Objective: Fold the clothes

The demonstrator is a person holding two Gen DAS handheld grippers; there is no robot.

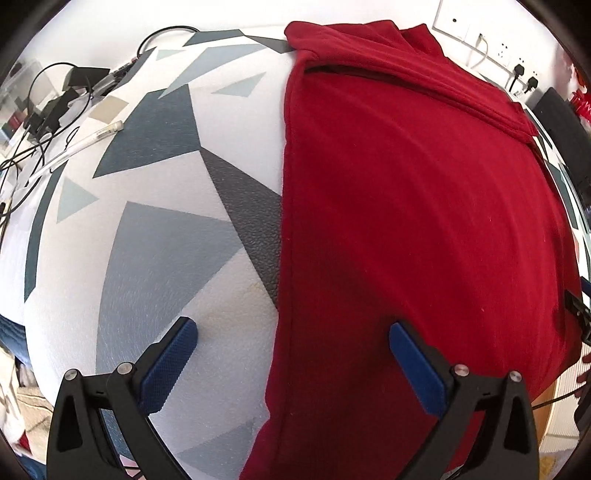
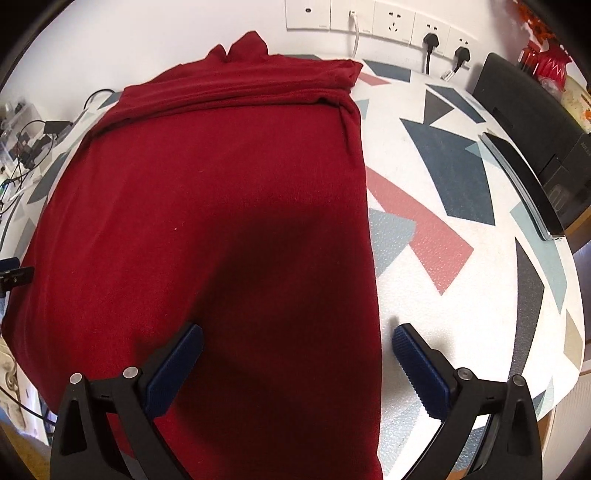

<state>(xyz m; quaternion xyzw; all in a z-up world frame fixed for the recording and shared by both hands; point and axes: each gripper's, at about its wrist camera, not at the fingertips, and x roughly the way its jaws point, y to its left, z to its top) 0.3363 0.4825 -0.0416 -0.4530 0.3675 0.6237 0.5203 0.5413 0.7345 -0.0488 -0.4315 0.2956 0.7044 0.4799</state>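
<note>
A red garment (image 1: 406, 221) lies flat on the table (image 1: 155, 229), which wears a white cover printed with grey, blue and red shapes. Its far end, toward 12 o'clock, is folded over into a thick band (image 2: 240, 88). In the left wrist view the garment fills the side from 12 through 3 to 6 o'clock, its long edge running down the middle. The left gripper (image 1: 293, 345) hangs above that edge, jaws wide apart and holding nothing, one pad over bare cover, the other over cloth. The right gripper (image 2: 297, 343) likewise stands with jaws spread and empty, straddling the garment's opposite edge; its shadow darkens the cloth.

Around the garment: a tangle of black cables (image 1: 40, 122) and a white cable (image 1: 88, 140) at 10 o'clock in the left view; a wall socket strip (image 2: 376, 18) with plugs at 12 to 1 o'clock and a black box (image 2: 532, 122) at 2 o'clock in the right view. Nothing lies on the garment.
</note>
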